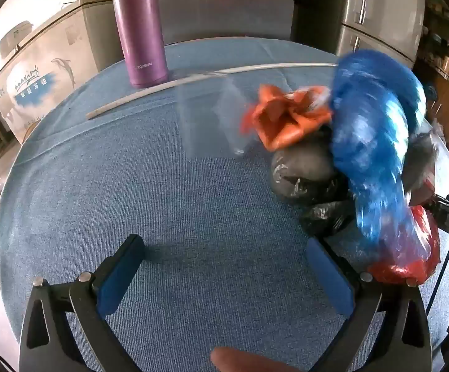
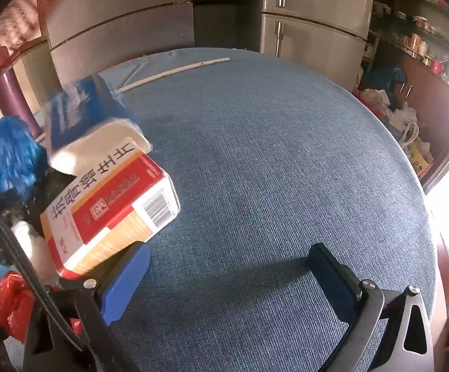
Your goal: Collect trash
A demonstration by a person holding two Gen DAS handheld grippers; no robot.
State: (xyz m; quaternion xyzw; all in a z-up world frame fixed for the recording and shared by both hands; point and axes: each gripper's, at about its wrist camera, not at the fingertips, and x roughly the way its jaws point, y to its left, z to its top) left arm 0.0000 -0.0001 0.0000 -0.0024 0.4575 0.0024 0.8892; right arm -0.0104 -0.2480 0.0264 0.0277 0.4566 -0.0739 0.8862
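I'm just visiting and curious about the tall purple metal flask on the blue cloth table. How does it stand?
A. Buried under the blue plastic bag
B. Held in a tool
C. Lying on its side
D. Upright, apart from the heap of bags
D: the tall purple metal flask stands upright at the far side of the blue cloth table, well clear of the blue plastic bag and the heap.

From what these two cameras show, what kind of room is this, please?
Probably a home kitchen or dining room. Two steel refrigerators stand behind a round table with a blue cloth, a chest freezer is to one side, and shelves with jars and tins line the wall.
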